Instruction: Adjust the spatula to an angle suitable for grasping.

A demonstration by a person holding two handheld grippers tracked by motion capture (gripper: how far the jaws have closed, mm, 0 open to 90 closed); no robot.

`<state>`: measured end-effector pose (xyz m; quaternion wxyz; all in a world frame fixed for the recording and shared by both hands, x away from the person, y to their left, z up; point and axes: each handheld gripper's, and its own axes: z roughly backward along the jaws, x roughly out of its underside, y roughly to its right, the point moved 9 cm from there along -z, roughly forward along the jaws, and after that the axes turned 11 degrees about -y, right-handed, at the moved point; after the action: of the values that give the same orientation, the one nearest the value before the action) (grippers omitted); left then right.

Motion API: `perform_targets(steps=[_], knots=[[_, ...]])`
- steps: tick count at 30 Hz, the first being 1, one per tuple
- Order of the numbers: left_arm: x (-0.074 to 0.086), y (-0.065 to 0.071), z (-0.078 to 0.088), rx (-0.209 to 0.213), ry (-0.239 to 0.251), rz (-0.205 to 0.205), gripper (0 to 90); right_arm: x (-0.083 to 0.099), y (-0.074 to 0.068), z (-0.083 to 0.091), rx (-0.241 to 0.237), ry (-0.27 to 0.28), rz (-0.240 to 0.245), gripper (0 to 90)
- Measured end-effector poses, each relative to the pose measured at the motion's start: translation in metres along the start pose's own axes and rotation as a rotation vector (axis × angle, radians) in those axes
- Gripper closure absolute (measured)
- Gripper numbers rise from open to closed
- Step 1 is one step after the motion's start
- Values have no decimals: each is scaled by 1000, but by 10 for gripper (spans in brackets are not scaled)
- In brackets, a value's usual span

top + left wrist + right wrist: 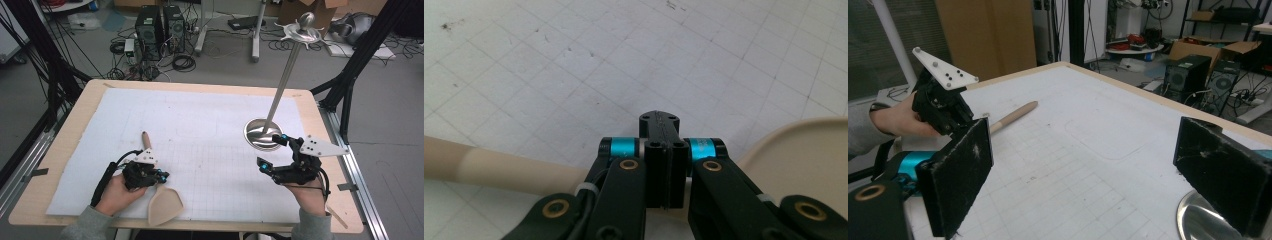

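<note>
A pale wooden spatula (164,204) lies near the table's front edge, its handle (146,140) pointing away and its broad blade (804,150) toward the person. My left gripper (161,176) is over the handle's middle. Its jaws are pressed together, with nothing visible between the fingertips (659,122), and the handle (499,167) runs underneath them. My right gripper (271,150) stands open just in front of the round base (260,135) of a tall metal stand (285,75). Its two black pads (955,180) are wide apart with nothing between them, and the base's edge (1198,220) shows by the right pad.
A white gridded sheet (200,130) covers most of the wooden table (80,110). The stand's hooked top (302,30) leans out beyond the far edge. Computer towers (160,27), cables and boxes sit on the floor behind. The left hand and its gripper (943,107) appear in the right gripper view.
</note>
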<state>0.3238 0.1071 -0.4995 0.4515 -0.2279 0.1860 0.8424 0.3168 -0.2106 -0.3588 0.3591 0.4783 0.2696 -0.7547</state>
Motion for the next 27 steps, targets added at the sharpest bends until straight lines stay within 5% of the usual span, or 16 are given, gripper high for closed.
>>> perform_targets(steps=[4, 8, 19, 27], knots=[[-1, 0, -1, -1, 14, 7, 894, 0, 0, -1, 0, -2, -1, 81], [-4, -3, 10, -8, 86, 32, 893, 0, 1, -2, 1, -4, 3, 80], [7, -56, 58, -126, 225, 189, 893, 0, 1, -3, -1, -6, -6, 81], [20, -86, 66, -172, 237, 271, 892, 0, 1, -5, -3, -8, -3, 81]])
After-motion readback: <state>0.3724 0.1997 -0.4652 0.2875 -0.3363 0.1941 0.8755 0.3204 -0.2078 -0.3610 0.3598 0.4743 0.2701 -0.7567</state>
